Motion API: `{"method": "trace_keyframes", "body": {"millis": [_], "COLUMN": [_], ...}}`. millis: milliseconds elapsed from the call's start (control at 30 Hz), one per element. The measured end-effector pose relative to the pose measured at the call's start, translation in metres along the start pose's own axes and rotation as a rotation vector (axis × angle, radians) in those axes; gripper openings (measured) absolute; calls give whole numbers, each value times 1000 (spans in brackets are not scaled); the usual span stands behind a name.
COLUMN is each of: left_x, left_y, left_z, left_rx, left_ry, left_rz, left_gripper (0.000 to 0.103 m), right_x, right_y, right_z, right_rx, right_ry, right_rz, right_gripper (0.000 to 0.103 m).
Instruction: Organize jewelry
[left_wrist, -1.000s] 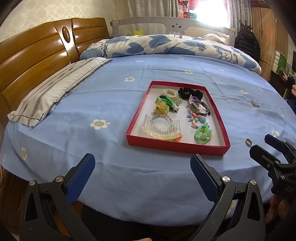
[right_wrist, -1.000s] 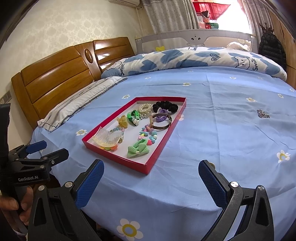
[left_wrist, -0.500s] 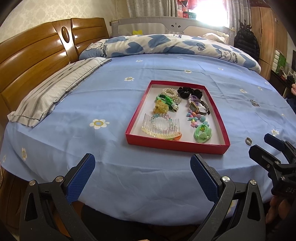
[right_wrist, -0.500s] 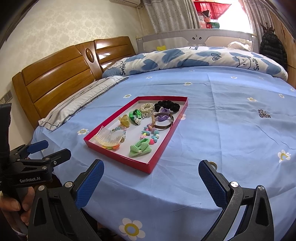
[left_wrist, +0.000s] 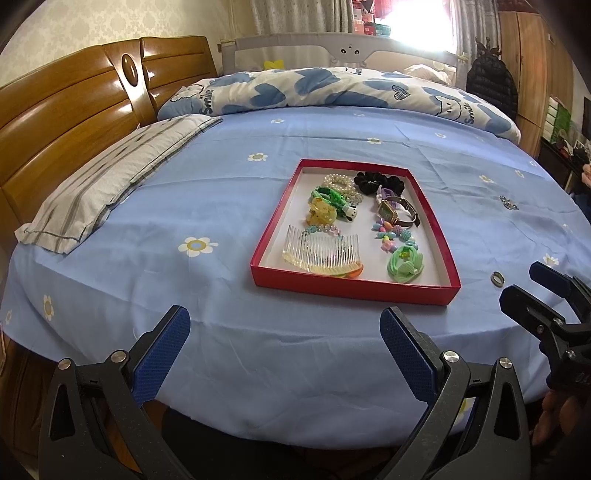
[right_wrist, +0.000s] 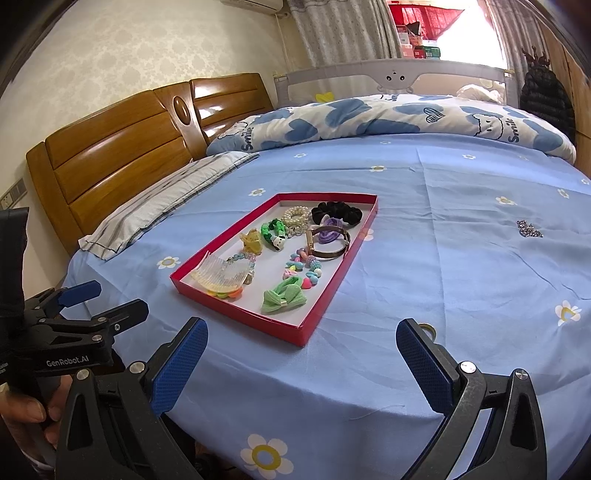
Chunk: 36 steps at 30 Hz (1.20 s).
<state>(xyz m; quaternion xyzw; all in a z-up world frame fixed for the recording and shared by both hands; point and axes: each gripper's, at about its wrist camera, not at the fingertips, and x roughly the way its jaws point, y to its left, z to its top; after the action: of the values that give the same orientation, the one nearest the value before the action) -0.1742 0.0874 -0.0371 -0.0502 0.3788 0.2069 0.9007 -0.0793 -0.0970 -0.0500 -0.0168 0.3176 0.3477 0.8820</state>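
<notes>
A red tray (left_wrist: 351, 288) (right_wrist: 242, 315) lies on the blue bed sheet and holds several hair and jewelry pieces: a clear comb (left_wrist: 320, 254), a green bow (left_wrist: 404, 263), a watch (left_wrist: 395, 212), a black scrunchie (left_wrist: 376, 181) and a pearl bracelet (left_wrist: 338, 182). A small ring (left_wrist: 497, 278) (right_wrist: 427, 328) lies on the sheet right of the tray, just beside my right gripper's right finger. A sparkly piece (left_wrist: 509, 202) (right_wrist: 529, 229) lies farther right. My left gripper (left_wrist: 284, 343) and right gripper (right_wrist: 301, 345) are both open and empty, short of the tray.
A striped pillow (left_wrist: 110, 184) lies at the left by the wooden headboard (left_wrist: 74, 107). A rolled blue-and-white quilt (left_wrist: 332, 92) lies along the far side. The bed's near edge (left_wrist: 295, 424) drops off just under the grippers.
Both grippers have drifted slightly; the tray sits a little farther in the right view. Nothing was picked up or let go.
</notes>
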Motion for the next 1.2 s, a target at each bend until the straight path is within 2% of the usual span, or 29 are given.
{"method": "trace_keyframes", "body": {"millis": [1200], "left_x": [5], "left_y": [-3], "left_z": [0], "left_rx": [15], "left_ry": [10], "left_rz": [-7], "left_gripper": [103], "right_x": [3], "right_y": [4], "right_z": [-1], "right_rx": [4], "right_ry": [10], "right_rz": [15], "right_gripper": [103]}}
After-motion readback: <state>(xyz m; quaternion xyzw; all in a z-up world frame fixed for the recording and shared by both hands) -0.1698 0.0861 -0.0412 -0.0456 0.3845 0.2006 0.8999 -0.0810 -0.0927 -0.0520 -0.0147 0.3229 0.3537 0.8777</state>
